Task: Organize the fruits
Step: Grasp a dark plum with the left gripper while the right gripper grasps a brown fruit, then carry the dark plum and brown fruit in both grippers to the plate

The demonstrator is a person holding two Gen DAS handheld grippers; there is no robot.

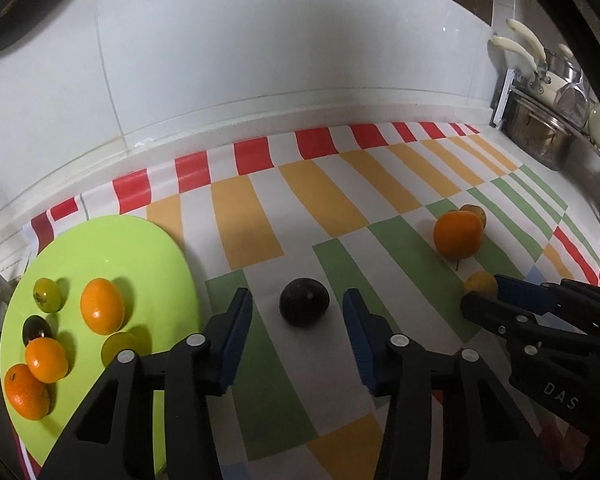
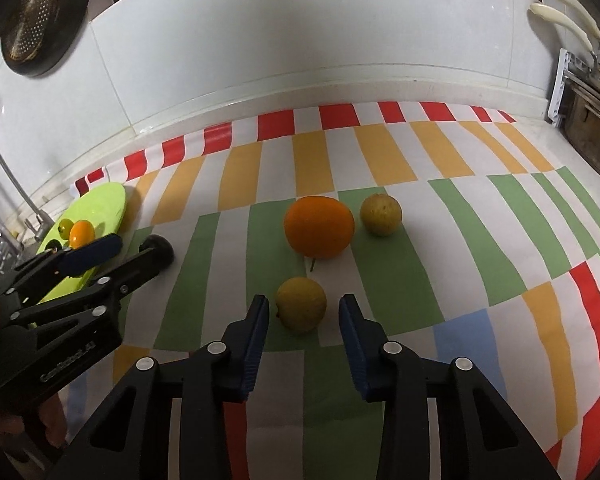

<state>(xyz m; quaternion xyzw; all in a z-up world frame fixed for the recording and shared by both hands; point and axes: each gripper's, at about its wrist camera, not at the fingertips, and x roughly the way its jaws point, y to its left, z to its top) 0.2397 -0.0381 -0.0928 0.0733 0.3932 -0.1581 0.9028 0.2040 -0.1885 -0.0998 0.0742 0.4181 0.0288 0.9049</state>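
Observation:
A lime green plate [image 1: 112, 240] at the left holds several small fruits: orange ones [image 1: 102, 306], green ones and a dark one. A dark round fruit [image 1: 304, 302] lies on the striped cloth, just ahead of and between the fingers of my open left gripper [image 1: 298, 308]. A big orange [image 2: 319, 227] and a yellow-green fruit [image 2: 381, 215] lie mid-cloth. A second yellow-green fruit [image 2: 301, 305] sits just ahead of my open right gripper [image 2: 303, 316], between its tips. The right gripper also shows in the left wrist view [image 1: 484, 296], and the left gripper in the right wrist view [image 2: 112, 252].
A colourful striped cloth [image 2: 460, 240] covers the counter against a white tiled wall. A steel pot [image 1: 540, 136] and pan handles stand at the far right. A tap [image 2: 16, 196] and sink edge are at the left, a dark colander [image 2: 40, 16] hangs above.

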